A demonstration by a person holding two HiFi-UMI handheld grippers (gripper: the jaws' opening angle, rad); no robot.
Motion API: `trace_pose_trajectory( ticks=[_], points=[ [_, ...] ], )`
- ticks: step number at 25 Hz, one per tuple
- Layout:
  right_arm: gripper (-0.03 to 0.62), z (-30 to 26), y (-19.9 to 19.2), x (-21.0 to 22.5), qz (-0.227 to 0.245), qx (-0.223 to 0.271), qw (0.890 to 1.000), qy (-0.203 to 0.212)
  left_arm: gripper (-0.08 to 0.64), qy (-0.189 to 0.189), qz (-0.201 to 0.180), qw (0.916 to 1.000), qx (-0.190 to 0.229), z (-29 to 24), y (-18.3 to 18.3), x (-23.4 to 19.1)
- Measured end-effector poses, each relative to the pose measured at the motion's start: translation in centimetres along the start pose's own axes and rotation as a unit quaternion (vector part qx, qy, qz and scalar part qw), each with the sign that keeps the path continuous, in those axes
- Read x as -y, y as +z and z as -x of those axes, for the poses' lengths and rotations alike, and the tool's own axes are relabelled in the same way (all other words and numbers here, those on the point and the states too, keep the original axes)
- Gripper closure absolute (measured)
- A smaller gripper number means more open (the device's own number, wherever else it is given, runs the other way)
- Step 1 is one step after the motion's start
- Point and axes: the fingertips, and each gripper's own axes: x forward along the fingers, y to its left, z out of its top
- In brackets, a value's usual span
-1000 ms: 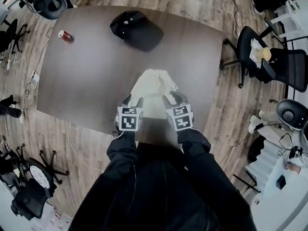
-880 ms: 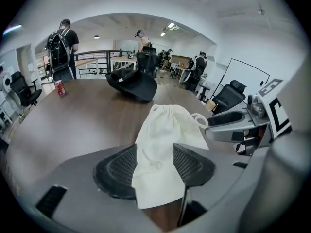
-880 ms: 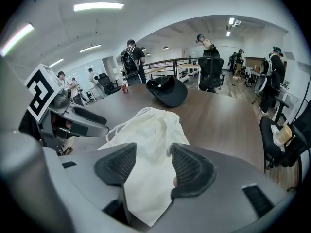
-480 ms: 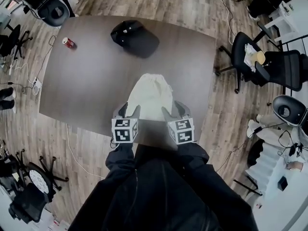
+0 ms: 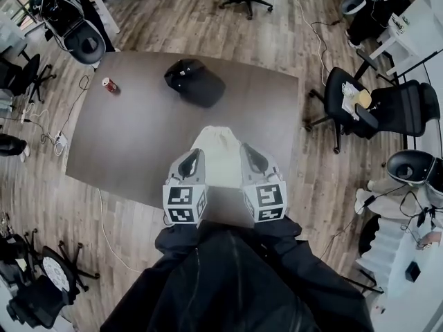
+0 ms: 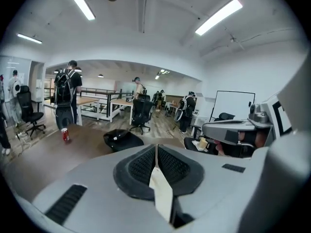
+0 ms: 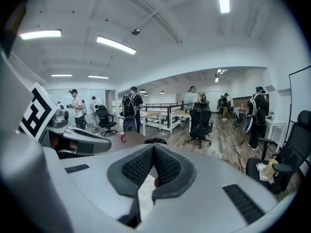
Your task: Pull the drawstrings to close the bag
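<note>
A cream cloth bag [image 5: 220, 151] lies on the dark table [image 5: 124, 137], with its near end at the table's front edge. My left gripper [image 5: 194, 156] and right gripper [image 5: 249, 152] stand side by side over that near end, tilted up. In the left gripper view the jaws [image 6: 155, 149] are closing, pads together on a cream strip of the bag [image 6: 162, 193]. The right gripper view has the right gripper [image 7: 153, 152] shut, with cream cloth [image 7: 145, 193] pinched under its pads. Whether either strip is a drawstring or the bag's edge I cannot tell.
A black backpack [image 5: 195, 81] lies at the table's far side and a red can [image 5: 109, 84] stands at its far left. Office chairs [image 5: 353, 106] are to the right of the table. People stand among desks in the background [image 6: 65, 96].
Both grippers went from open beside the bag to closed, and rose toward the camera. The bag now sits nearer the table's front edge.
</note>
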Motion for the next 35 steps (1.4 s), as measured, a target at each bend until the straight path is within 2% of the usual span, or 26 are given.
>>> trace_pose_trajectory(
  ticks=[5,15,24,35],
  points=[
    [0.569,2.0,4.7,-0.6,0.007,0.053,0.999,0.003,0.528,0.001,-0.013,0.9990,0.043,1.9,4.1,1.9],
    [0.571,4.4,10.4,-1.8,0.024,0.112,0.993,-0.005,0.528,0.009,-0.044,0.9930,0.109,4.9,10.5,3.5],
    [0.571,4.7,12.1,-1.9,0.031,0.132,0.991,-0.005,0.529,0.016,-0.058,0.9892,0.134,5.6,12.6,3.7],
    [0.572,4.9,12.8,-2.0,0.037,0.134,0.990,-0.006,0.529,0.017,-0.060,0.9882,0.140,6.1,13.3,3.7]
  ],
)
